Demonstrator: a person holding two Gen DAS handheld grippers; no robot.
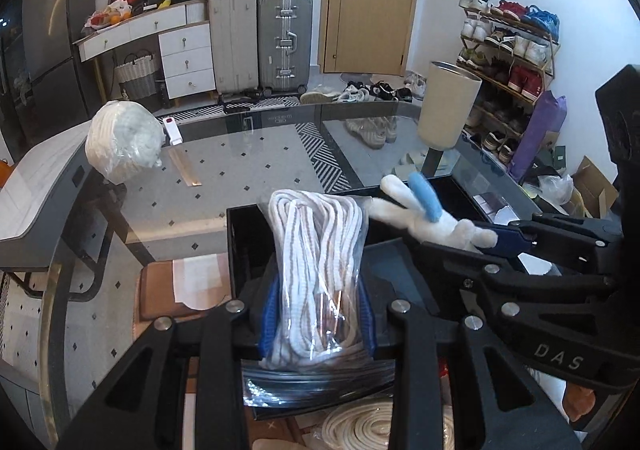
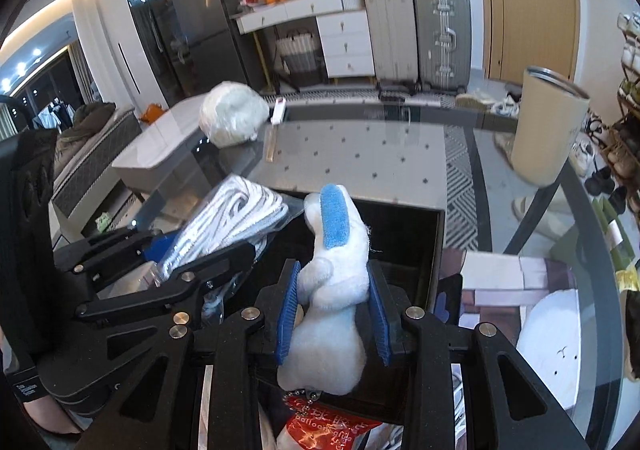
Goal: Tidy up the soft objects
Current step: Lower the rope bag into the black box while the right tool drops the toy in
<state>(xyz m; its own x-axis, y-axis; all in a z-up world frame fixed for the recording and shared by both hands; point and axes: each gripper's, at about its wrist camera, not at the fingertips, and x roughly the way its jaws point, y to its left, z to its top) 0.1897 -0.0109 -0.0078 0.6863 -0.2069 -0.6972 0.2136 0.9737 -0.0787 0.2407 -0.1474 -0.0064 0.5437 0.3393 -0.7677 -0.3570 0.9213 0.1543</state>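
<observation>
My left gripper point(image 1: 318, 314) is shut on a clear bag of white rope point(image 1: 316, 262) and holds it over an open black box point(image 1: 240, 234) on the glass table. My right gripper point(image 2: 334, 314) is shut on a white plush rabbit point(image 2: 334, 290) with blue ears, also over the black box point(image 2: 420, 246). In the left wrist view the rabbit point(image 1: 432, 218) and the right gripper point(image 1: 508, 240) sit to the right of the rope bag. In the right wrist view the rope bag point(image 2: 228, 226) and the left gripper point(image 2: 192, 250) lie to the left.
A wrapped white bundle point(image 1: 124, 140) sits at the table's far left. A beige cylinder point(image 1: 448, 106) stands at the far right. A coil of thick rope point(image 1: 360, 426) lies below the left gripper. A red packet point(image 2: 320, 430) lies under the right one.
</observation>
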